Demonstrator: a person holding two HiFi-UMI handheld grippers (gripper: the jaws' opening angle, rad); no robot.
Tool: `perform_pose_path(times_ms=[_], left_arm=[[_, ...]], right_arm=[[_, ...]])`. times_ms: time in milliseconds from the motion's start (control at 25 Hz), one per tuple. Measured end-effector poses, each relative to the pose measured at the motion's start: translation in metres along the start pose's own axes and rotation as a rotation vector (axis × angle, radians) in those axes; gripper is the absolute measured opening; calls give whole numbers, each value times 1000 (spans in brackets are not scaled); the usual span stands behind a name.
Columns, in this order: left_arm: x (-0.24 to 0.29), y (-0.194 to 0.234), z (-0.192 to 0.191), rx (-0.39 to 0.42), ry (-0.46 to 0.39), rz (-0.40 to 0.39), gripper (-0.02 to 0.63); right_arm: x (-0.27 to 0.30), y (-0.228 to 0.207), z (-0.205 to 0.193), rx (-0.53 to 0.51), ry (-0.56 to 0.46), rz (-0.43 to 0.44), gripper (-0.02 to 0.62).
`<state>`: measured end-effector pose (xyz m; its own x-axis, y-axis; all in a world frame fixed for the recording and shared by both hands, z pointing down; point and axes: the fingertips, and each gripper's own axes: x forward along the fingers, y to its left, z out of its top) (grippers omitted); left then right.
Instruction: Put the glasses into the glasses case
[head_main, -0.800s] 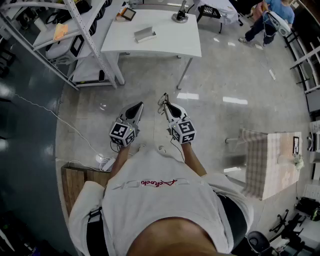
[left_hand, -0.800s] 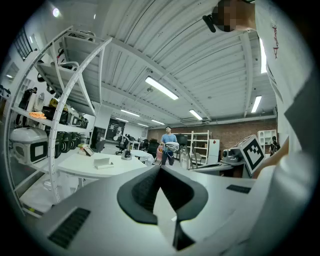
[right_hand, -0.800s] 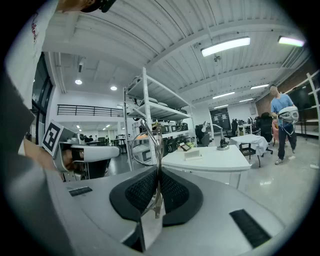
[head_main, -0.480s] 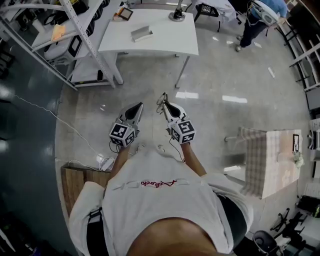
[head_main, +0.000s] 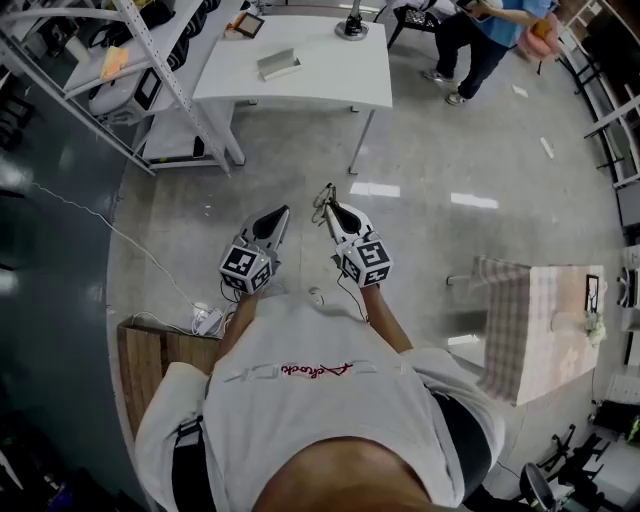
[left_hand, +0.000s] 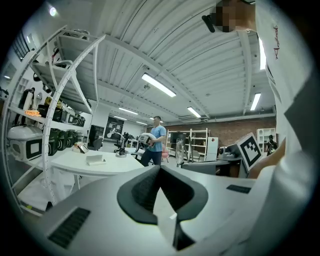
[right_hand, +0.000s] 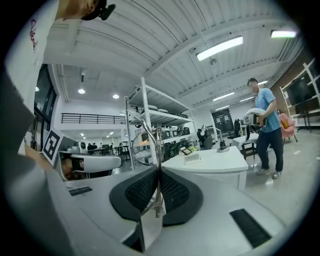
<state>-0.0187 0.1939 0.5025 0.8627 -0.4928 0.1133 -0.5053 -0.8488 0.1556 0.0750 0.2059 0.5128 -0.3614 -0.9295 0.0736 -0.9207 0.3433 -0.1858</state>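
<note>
Across the earlier head views the bystander in blue (head_main: 480, 35) has walked from the far right edge to a spot just past the corner of the white bench (head_main: 330, 85). That bench now sits a touch higher in the view, while both grippers have kept their place in front of the person's chest. As for the task, only the pick-up looks done. The right gripper (head_main: 332, 207) has its jaws pressed together on the glasses (right_hand: 158, 165), pinching what seems to be a thin metal temple, with one round lens standing up just to the left of the jaw line in the right gripper view. The left gripper (head_main: 280, 213) has its jaws closed too, with nothing between them. A small grey box (head_main: 279, 65), most likely the glasses case, lies on the bench well ahead of both grippers, with open floor (head_main: 420, 230) in between and a shelving rack (head_main: 150, 60) just beside the bench. The glasses are therefore well apart from the case. What is left, by my reading, is to reach the bench, bring the glasses over the case, probably steady or open it with the free left gripper, and lay them inside.
</note>
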Motion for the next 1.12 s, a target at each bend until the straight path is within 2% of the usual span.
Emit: perform_pose_path(times_ms=[440,720,920,1120], left_arm=[[8,-1,-9,2,15,41,9],[23,15,-8,-3,8,25,9],[52,38,-3,-11,-6,12,9],[80,86,12,-8,-32,15,9]], right_arm=[[8,-10,-3,12,-9,59,12],[29,-18,1,3,-14,55,12],[56,-38,8,0,-18,38,12],[107,-58,20,-29,-19,40,12]])
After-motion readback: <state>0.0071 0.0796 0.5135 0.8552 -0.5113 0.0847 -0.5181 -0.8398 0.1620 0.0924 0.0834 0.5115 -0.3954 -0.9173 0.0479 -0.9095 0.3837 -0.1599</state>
